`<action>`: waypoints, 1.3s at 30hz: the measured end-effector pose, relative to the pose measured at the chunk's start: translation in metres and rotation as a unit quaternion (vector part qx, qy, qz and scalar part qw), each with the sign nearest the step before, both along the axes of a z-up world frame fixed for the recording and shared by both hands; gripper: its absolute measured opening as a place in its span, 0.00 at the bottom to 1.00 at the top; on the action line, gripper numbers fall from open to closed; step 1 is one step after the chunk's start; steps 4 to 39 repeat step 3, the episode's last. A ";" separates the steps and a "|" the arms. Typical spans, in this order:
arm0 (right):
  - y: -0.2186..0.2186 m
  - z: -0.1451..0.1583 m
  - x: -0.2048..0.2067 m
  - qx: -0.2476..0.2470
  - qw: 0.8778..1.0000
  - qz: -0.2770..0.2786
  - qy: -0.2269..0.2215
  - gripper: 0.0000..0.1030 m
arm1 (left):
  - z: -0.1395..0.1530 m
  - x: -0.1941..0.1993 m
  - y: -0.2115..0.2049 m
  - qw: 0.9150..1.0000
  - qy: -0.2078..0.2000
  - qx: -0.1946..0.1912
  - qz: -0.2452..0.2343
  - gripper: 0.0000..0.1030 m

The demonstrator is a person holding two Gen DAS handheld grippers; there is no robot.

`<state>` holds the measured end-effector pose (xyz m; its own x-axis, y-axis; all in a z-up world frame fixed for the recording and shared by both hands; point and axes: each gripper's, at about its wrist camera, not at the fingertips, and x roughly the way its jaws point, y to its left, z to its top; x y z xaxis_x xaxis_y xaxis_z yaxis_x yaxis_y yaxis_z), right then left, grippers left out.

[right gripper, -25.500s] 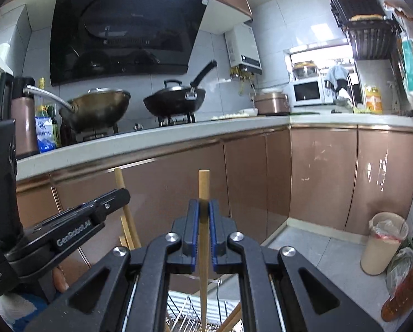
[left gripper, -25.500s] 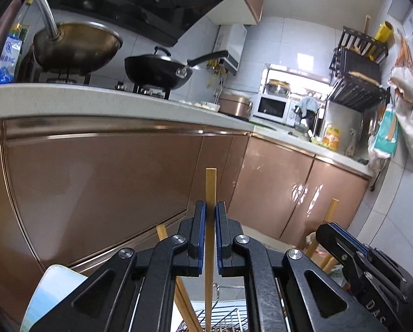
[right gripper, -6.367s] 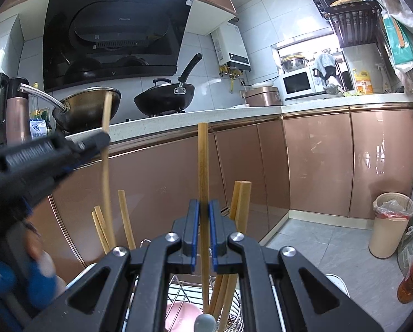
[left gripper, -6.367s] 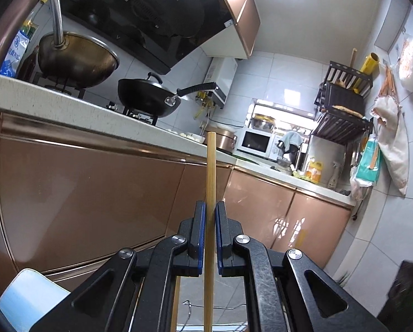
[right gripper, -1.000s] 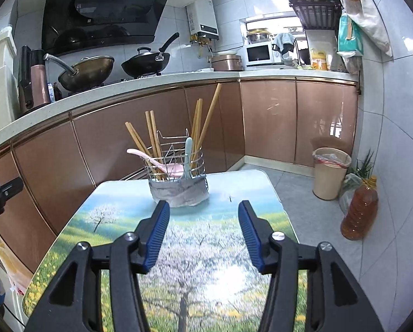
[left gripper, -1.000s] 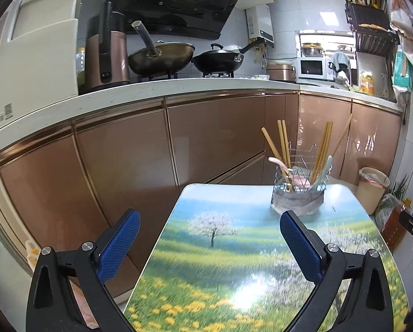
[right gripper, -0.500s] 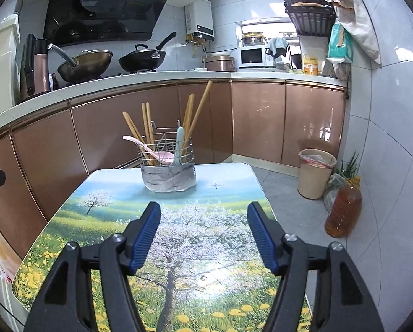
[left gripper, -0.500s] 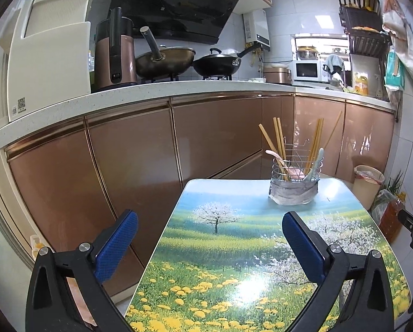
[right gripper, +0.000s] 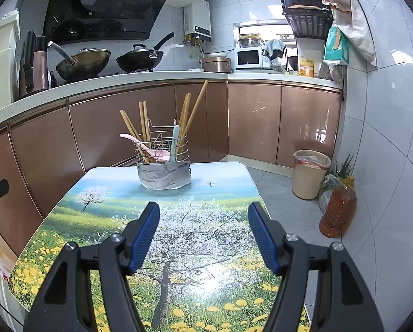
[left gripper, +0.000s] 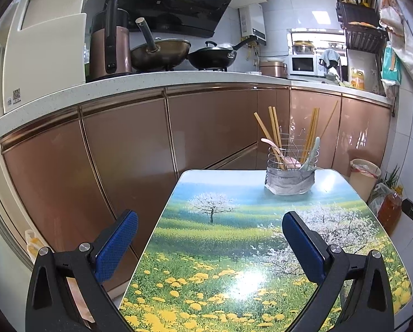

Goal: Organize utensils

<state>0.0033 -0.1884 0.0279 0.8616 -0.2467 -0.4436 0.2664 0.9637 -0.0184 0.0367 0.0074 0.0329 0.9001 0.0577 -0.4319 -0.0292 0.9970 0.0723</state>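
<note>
The wire holder (right gripper: 163,163) stood near the far edge of the tabletop (right gripper: 206,249), towards its middle, with the chopsticks (right gripper: 188,119) standing upright in it and the pink spoon (right gripper: 148,146) and pale spoon (right gripper: 174,144) leaning among them, so every utensil looked gathered in one place. The left gripper (left gripper: 209,244) hung over the near left corner, jaws spread wide and holding nothing. The right gripper (right gripper: 203,238), over the near edge, had just been opening, with nothing between its jaws. Both being empty and well back from the holder suggested the sorting was finished.
</note>
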 end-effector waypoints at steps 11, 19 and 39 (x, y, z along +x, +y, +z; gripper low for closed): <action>0.002 0.000 0.000 -0.003 1.000 0.002 0.002 0.63 | -0.001 -0.001 -0.002 1.000 -0.004 0.002 0.001 1.00; 0.002 0.000 0.000 -0.003 1.000 0.002 0.002 0.63 | -0.001 -0.001 -0.002 1.000 -0.004 0.002 0.001 1.00; 0.002 0.000 0.000 -0.003 1.000 0.002 0.002 0.63 | -0.001 -0.001 -0.002 1.000 -0.004 0.002 0.001 1.00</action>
